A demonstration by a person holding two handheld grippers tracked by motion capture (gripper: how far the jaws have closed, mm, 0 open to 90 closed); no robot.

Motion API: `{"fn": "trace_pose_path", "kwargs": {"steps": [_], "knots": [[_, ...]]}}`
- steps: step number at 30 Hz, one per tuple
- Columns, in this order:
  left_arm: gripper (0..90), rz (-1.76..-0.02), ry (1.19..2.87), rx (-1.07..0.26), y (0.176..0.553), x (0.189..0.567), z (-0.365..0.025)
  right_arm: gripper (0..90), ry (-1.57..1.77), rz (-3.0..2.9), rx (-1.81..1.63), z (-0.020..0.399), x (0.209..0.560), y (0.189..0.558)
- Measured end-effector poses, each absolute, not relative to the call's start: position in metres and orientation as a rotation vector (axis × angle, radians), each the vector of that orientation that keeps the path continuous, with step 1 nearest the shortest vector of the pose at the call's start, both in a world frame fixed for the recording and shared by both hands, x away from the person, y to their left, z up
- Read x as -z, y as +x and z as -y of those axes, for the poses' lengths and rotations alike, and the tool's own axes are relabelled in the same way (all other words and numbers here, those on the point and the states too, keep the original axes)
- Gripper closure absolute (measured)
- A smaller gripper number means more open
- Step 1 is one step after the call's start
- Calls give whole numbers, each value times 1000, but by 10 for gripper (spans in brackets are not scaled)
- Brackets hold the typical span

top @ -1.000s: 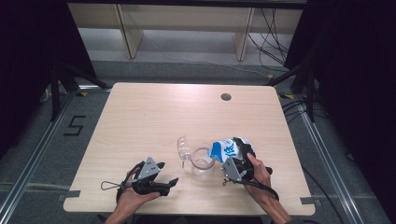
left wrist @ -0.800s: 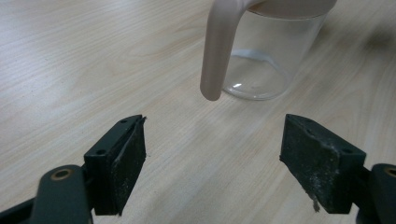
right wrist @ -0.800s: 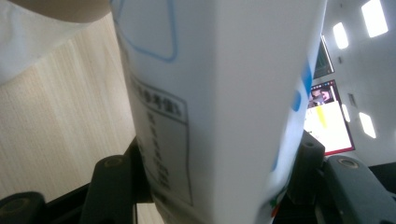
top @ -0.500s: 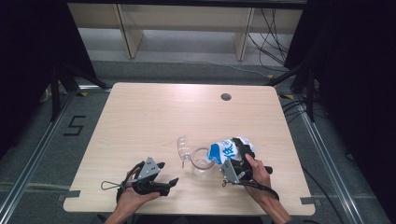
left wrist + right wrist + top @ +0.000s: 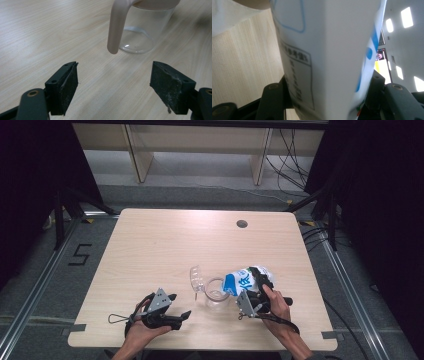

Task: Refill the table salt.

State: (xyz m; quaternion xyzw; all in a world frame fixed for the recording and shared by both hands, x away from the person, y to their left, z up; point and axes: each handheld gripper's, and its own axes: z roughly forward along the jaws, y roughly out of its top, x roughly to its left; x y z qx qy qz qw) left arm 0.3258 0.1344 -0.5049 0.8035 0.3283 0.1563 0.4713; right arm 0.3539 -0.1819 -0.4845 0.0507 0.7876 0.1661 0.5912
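Observation:
A white and blue milk carton is tilted over a clear glass jug near the table's front middle. My right gripper is shut on the carton, whose side runs up between the black jaws in the right gripper view. The jug has a pale handle and a spout toward the left. My left gripper rests on the table left of the jug, jaws open and empty, pointing at the handle; its own view shows the gap with bare wood behind.
The light wooden table has a round cable hole at the far right. Beyond the far edge stand white shelf legs and cables on the floor. Dark curtains flank both sides.

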Motion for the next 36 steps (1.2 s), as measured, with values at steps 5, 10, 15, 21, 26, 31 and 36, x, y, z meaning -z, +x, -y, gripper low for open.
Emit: {"fn": "trace_pose_path", "kwargs": {"steps": [5, 10, 15, 21, 26, 31, 36], "knots": [[218, -801, 1973, -384, 326, 505, -135, 447, 128, -1827, -366, 181, 483, 352], [218, -800, 1977, -389, 325, 505, -135, 447, 47, -1810, -336, 184, 479, 355], [218, -805, 1974, -387, 325, 505, -135, 448, 154, -1829, -369, 181, 484, 351], [218, -799, 1977, -384, 326, 505, -135, 452, 34, -1793, -341, 181, 481, 355], [219, -803, 1975, -384, 325, 505, -135, 454, -9, -1784, -280, 181, 477, 354], [218, -801, 1972, -382, 326, 505, -134, 456, 16, -1774, -310, 181, 481, 354], [218, -800, 1973, -382, 326, 505, -134, 459, 22, -1784, -305, 180, 481, 353]]}}
